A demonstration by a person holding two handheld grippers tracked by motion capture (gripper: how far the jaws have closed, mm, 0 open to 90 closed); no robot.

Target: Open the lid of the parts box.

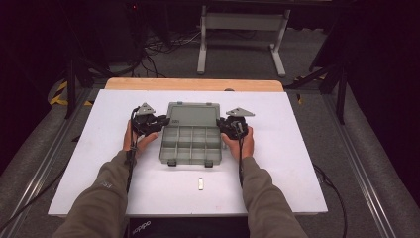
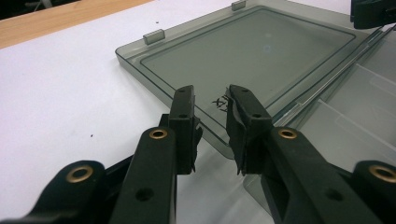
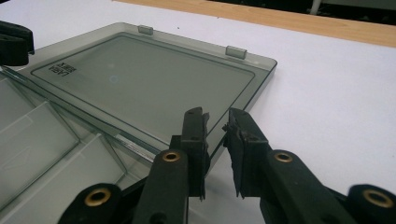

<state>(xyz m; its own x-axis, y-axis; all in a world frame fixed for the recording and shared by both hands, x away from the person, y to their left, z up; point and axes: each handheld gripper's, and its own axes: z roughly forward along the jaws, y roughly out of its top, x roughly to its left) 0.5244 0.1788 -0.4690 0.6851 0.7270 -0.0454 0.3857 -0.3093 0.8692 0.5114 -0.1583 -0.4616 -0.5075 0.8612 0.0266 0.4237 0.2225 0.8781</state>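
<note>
A grey see-through compartment box [image 1: 190, 145] lies open in the middle of the white table, its lid [image 1: 193, 115] folded flat away from the person. My left gripper [image 1: 161, 121] sits at the lid's left corner by the hinge, and my right gripper [image 1: 224, 125] at the right corner. In the left gripper view my left gripper [image 2: 210, 95] has a narrow gap between its jaws above the lid [image 2: 252, 51] edge, with nothing pinched. The right gripper view shows my right gripper [image 3: 215, 116] just the same over the lid [image 3: 140, 79] corner. The divided tray [image 3: 42, 140] looks bare.
A small pale oblong piece [image 1: 200, 183] lies on the white tabletop [image 1: 297, 163] in front of the box. A wooden strip [image 1: 193, 84] runs along the far edge. Beyond it are cables and a white stand on the floor.
</note>
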